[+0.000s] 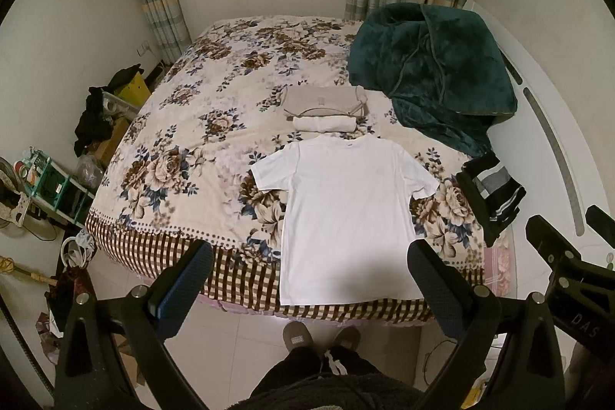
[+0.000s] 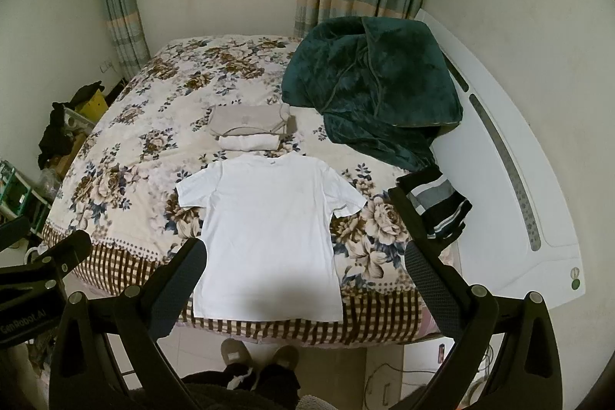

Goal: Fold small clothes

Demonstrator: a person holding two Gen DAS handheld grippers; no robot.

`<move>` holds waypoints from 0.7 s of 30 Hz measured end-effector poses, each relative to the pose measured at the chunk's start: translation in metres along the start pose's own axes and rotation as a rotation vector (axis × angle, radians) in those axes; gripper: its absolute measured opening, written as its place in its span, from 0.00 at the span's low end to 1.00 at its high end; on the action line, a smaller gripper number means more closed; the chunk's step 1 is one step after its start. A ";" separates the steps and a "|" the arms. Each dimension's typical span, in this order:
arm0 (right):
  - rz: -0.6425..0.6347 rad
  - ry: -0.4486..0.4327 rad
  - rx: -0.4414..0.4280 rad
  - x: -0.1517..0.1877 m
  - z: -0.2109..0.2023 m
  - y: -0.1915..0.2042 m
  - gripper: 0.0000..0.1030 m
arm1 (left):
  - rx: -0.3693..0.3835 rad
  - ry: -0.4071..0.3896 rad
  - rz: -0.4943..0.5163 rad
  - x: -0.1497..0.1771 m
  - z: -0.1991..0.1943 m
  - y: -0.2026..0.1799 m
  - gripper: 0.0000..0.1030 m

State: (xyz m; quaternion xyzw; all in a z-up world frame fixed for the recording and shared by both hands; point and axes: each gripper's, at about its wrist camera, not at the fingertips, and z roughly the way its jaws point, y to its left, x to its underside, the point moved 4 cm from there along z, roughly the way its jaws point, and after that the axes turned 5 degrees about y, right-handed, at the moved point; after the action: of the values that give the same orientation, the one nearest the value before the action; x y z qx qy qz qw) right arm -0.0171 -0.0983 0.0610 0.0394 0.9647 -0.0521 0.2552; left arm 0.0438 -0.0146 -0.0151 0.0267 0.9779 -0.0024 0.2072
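Note:
A white T-shirt [image 1: 346, 210] lies flat on the floral bedspread [image 1: 184, 156], collar away from me, hem at the bed's near edge; it also shows in the right wrist view [image 2: 269, 229]. Beyond its collar lie a folded white garment [image 1: 324, 124] and a folded beige garment [image 1: 323, 100]. A black, grey and white striped garment [image 1: 490, 195] lies crumpled at the bed's right edge. My left gripper [image 1: 311, 256] is open and empty, held above the shirt's hem. My right gripper [image 2: 305, 256] is open and empty, also above the hem.
A dark green plush blanket [image 1: 430, 72] is heaped on the bed's back right. A white headboard [image 2: 511, 202] runs along the right. Clutter and a green shelf [image 1: 54, 183] stand on the floor at the left. My slippered feet [image 1: 319, 337] stand at the bed's foot.

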 end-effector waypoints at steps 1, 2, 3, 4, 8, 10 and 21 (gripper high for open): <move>0.000 -0.001 0.001 0.000 0.000 0.000 1.00 | 0.001 0.000 0.001 0.000 0.000 0.000 1.00; 0.000 -0.001 0.001 0.000 -0.001 0.000 1.00 | 0.000 -0.001 0.001 0.000 0.000 0.000 1.00; 0.000 -0.001 0.001 0.000 -0.001 0.001 1.00 | 0.001 -0.001 0.000 -0.001 0.000 0.000 1.00; 0.000 -0.001 0.001 0.001 -0.001 0.001 1.00 | 0.001 -0.002 -0.001 0.000 0.000 0.001 1.00; -0.003 -0.003 -0.002 -0.005 -0.003 0.002 1.00 | 0.000 -0.006 -0.003 -0.011 0.000 -0.004 1.00; -0.001 -0.004 0.001 -0.001 -0.003 0.002 1.00 | 0.000 -0.008 -0.004 -0.017 -0.001 -0.006 1.00; 0.000 -0.007 0.001 -0.003 -0.005 0.005 1.00 | 0.001 -0.019 -0.003 -0.017 -0.008 -0.003 1.00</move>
State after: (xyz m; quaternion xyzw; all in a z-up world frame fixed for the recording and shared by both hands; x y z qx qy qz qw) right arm -0.0158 -0.0927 0.0663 0.0392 0.9637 -0.0529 0.2586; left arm 0.0559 -0.0179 -0.0007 0.0252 0.9760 -0.0035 0.2164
